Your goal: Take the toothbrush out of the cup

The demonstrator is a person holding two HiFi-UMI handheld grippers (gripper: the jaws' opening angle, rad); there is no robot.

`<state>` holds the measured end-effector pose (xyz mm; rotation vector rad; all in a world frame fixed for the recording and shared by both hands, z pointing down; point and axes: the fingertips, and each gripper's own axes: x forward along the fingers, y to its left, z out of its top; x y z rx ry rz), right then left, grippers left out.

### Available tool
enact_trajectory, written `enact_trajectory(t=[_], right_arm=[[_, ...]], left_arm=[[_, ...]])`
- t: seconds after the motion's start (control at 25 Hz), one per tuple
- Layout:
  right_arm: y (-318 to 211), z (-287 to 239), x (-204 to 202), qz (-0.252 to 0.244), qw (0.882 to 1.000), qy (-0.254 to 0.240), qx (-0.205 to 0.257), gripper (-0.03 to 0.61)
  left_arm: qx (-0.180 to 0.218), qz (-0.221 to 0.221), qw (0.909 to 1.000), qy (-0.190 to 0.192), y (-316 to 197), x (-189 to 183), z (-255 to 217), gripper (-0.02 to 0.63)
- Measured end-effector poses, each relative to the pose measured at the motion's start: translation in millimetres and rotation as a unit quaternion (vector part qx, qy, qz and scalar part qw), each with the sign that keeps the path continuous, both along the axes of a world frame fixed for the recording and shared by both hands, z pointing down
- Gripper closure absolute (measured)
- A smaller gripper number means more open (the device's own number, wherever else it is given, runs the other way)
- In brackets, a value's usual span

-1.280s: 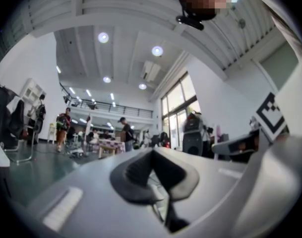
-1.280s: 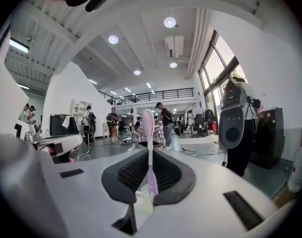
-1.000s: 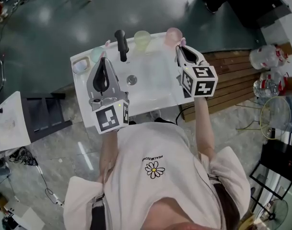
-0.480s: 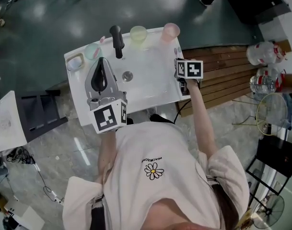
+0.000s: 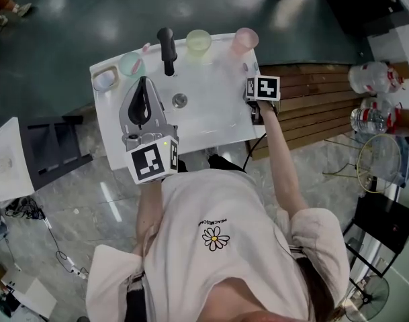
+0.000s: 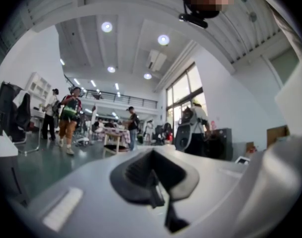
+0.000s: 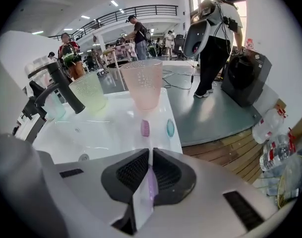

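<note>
Right gripper view: right claw (image 7: 151,152), nearly closed, pinches the toothbrush (image 7: 151,182) outside the cup (image 7: 142,83).
Risk: thin handle slipping into the sink (image 7: 106,128); left claw (image 6: 153,177) closed, empty.

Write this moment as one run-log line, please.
phase: toothbrush out of pink cup | right gripper: clamped on toothbrush, jaws just easing open, above sink rim | left gripper: shut, empty
</note>
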<state>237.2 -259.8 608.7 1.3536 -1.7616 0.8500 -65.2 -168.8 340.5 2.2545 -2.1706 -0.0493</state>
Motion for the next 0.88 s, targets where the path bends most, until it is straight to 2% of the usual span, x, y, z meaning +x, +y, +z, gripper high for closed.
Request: enact_trajectory(t=[0.16,0.36,0.52,0.64,0.72,0.8,0.88], right_arm=[[-2.1,-2.2,1.2,-0.003,1.0,0.016,0.016,0.532],[-2.6,-9.8,2.0,-0.005,0.999,0.014,0.028,0.499],[-9.7,-29.7,-3.0,-0.014,0.998,0.017,0.06,0.492],[-16.8,-64.0,-9.7,-0.021,0.994,0.017,0.109,0.492],[-19.3,-96.9,-20.8,-0.034,0.987,0.007,0.158,0.492],[-18.2,-138.8,-36.3,-0.048,0.973,-0.006,0.224,0.499],[-11.0,-183.5,-53.6,-0.057,0.954,-0.023,0.293,0.519]], left_arm=[[0.003,0.0,1.0,-0.001,0.6,-1.0,-1.0,0.606],[0.01,0.007,0.9999,-0.003,1.8,2.7,-8.3,0.606],[0.014,0.012,0.9998,-0.003,3.7,3.4,-11.4,0.606],[0.02,0.017,0.9997,-0.004,4.3,4.0,-15.3,0.606],[0.025,0.019,0.9995,-0.006,5.4,4.5,-19.4,0.606],[0.032,0.021,0.9992,-0.009,6.8,5.3,-25.2,0.606],[0.041,0.023,0.9988,-0.011,8.6,6.9,-32.7,0.606]])
